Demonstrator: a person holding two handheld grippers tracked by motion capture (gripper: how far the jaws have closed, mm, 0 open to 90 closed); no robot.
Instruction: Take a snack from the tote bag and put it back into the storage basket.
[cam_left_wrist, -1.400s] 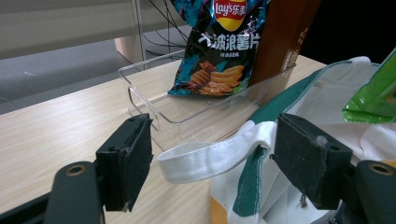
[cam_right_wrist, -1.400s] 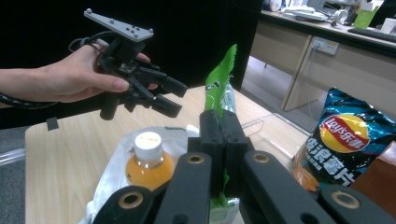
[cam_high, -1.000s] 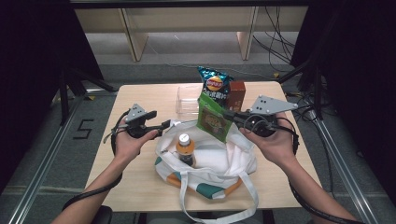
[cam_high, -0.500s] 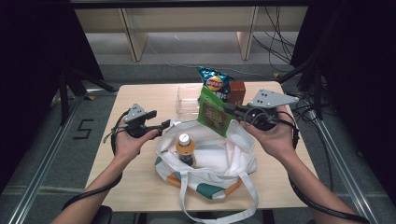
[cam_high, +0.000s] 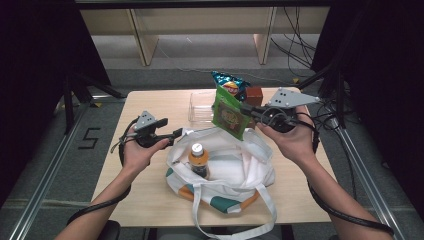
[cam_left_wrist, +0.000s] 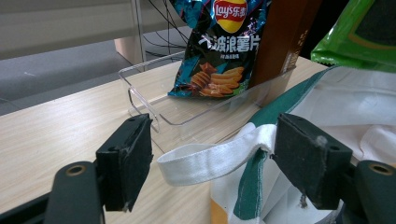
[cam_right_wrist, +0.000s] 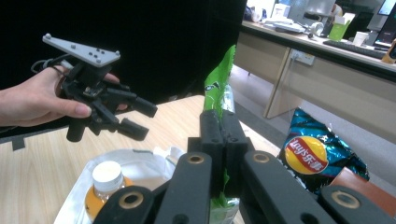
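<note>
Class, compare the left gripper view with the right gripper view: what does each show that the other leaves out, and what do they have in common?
Left gripper view alone: the clear plastic tray, the brown box, and the white bag's strap lying between the open jaws of the left gripper.

Right gripper view alone: the capped orange bottle in the bag, the person's hand around the left gripper, desks in the background, and the right gripper shut on the green snack packet.

Shared: the white bag, the blue chips bag, the green snack packet and the wooden table.
</note>
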